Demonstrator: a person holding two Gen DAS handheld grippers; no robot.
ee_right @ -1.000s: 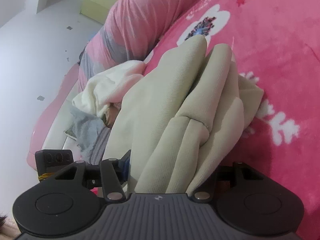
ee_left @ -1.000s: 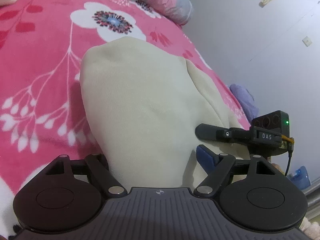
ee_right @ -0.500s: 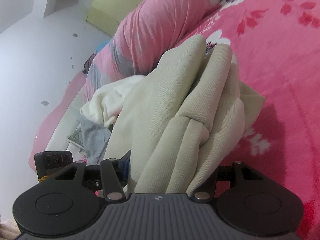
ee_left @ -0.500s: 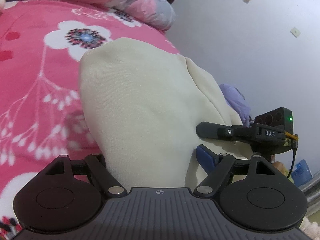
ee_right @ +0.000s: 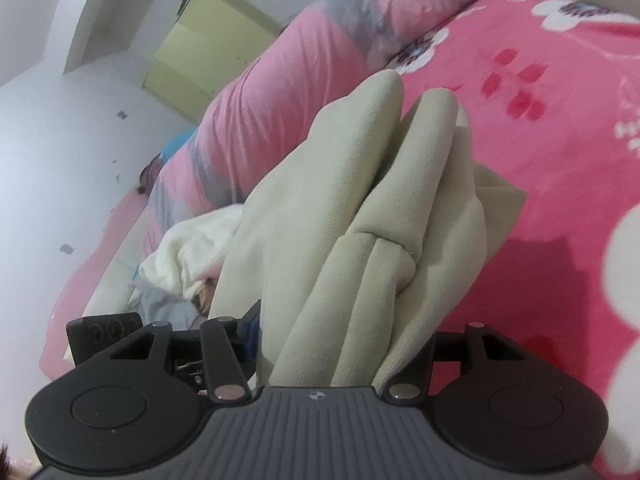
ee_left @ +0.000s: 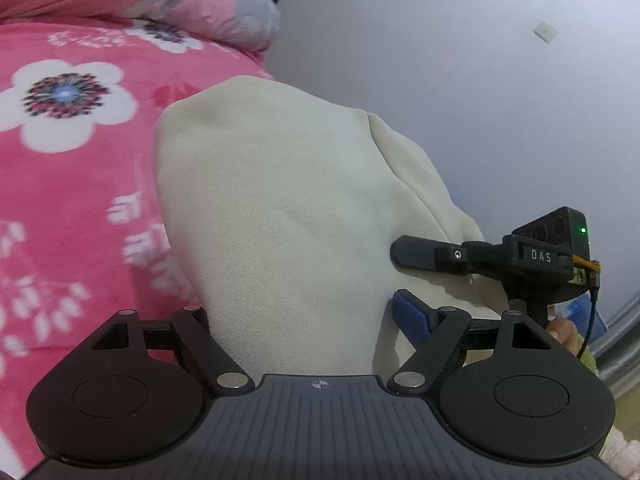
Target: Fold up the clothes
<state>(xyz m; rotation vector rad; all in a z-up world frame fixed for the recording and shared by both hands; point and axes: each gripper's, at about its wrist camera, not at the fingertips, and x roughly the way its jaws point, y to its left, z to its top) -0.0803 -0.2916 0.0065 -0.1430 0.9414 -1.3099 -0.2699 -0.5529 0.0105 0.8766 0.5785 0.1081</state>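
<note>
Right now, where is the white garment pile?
In the right wrist view, the white garment pile lies left of the held beige garment, below the pink quilt roll.

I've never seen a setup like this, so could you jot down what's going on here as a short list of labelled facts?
surface: pink floral blanket
garment: cream folded garment, bunched in layers
left tongs: closed on the garment
right tongs: closed on the same garment's layered folds
nearby: pink and grey rolled quilt; pile of other clothes
background: pale wall
</note>
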